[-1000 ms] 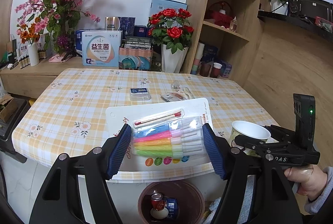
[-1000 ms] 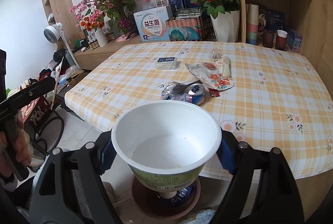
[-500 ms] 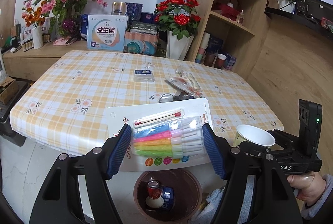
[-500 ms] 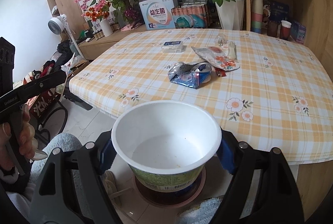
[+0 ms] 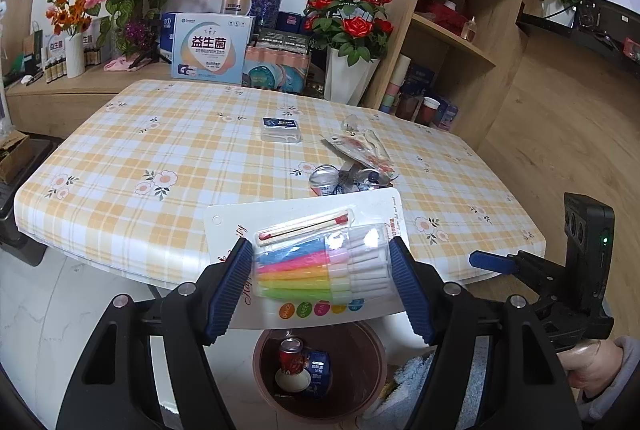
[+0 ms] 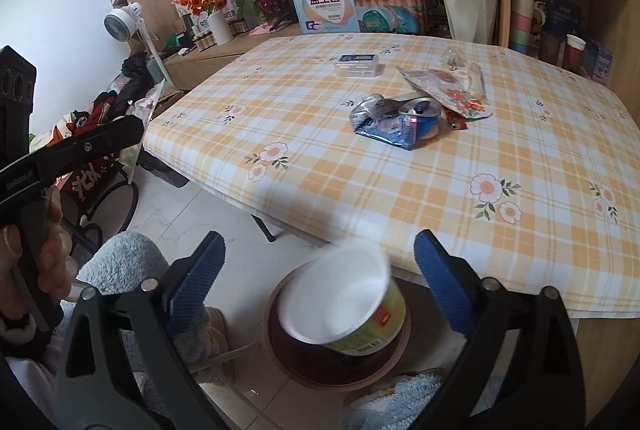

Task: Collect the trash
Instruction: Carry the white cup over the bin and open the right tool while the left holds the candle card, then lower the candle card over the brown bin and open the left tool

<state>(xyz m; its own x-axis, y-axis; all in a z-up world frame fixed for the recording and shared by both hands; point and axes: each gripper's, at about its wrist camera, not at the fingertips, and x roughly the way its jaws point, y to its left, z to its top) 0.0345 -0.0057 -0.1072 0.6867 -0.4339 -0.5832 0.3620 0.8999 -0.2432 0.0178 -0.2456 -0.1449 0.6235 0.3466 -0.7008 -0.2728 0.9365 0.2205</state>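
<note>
Between the blue pads of the left gripper (image 5: pixel 322 280) sits a blister pack of coloured markers (image 5: pixel 320 268), clamped at both sides of its plastic bubble, its white backing card spreading out past the pads. Directly below the pack, on the floor, stands the brown trash bin (image 5: pixel 372 386), with a red can (image 5: pixel 291 360) and a blue carton (image 5: pixel 318 370) lying inside it. Ahead of the pads lies the checked table (image 5: pixel 160 158), carrying a crushed blue can (image 5: pixel 326 180), a flowered wrapper (image 5: pixel 360 148) and a small clear box (image 5: pixel 281 129) further out.

The right gripper (image 6: pixel 316 282) has its fingers spread wide with nothing touching them. Between and just below them a paper bowl (image 6: pixel 344 304), white inside and green outside, is tilted on its side and blurred, over the mouth of the same bin (image 6: pixel 280 346); whether it touches the rim cannot be told. Beyond the fingers, on the table (image 6: pixel 400 190), the crushed can (image 6: pixel 400 120) lies touching the wrapper (image 6: pixel 448 92), the box (image 6: pixel 357 64) further back. Far left, a hand (image 6: pixel 36 250) grips the other tool's handle.
</note>
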